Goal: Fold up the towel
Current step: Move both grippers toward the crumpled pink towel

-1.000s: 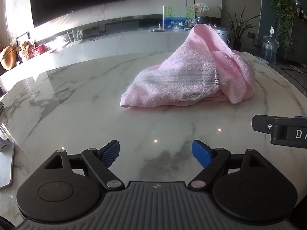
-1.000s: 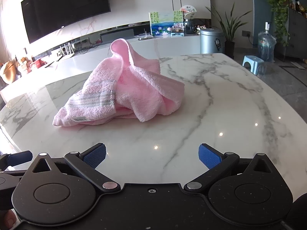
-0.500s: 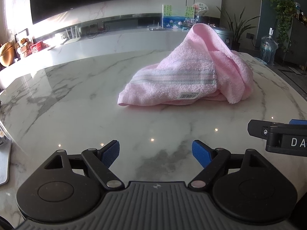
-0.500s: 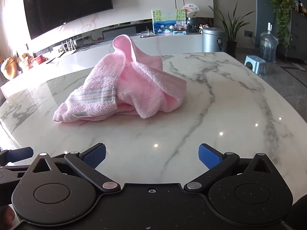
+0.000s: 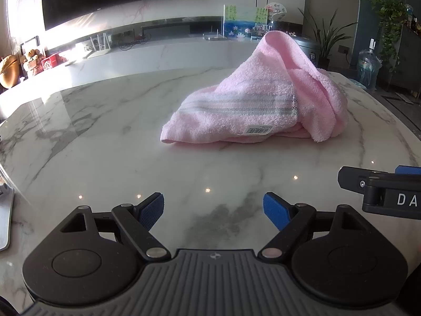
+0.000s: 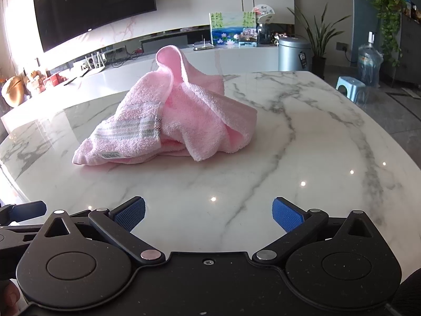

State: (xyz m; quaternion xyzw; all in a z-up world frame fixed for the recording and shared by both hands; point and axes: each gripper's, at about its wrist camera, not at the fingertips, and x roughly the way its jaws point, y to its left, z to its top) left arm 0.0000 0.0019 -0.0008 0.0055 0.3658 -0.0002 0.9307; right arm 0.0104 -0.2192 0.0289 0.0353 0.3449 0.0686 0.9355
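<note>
A pink towel [image 5: 252,105] with grey stripes and a barcode tag lies crumpled in a peaked heap on the white marble table [image 5: 105,144]. It also shows in the right wrist view [image 6: 171,123]. My left gripper [image 5: 213,209] is open and empty, low over the table, well short of the towel and a little to its left. My right gripper [image 6: 208,214] is open and empty, also short of the towel, which lies ahead and to its left. The right gripper's side shows at the right edge of the left wrist view [image 5: 381,189].
The table's rounded edge curves off at the right [image 6: 389,137]. A grey object [image 5: 5,216] lies at the table's left edge. Behind the table stand a long white counter [image 5: 147,58], a metal bin [image 6: 293,54], plants and a blue stool [image 6: 351,87].
Both grippers have moved a little closer to the towel, which looks larger in both views. The towel itself has not moved. Both stay open.
</note>
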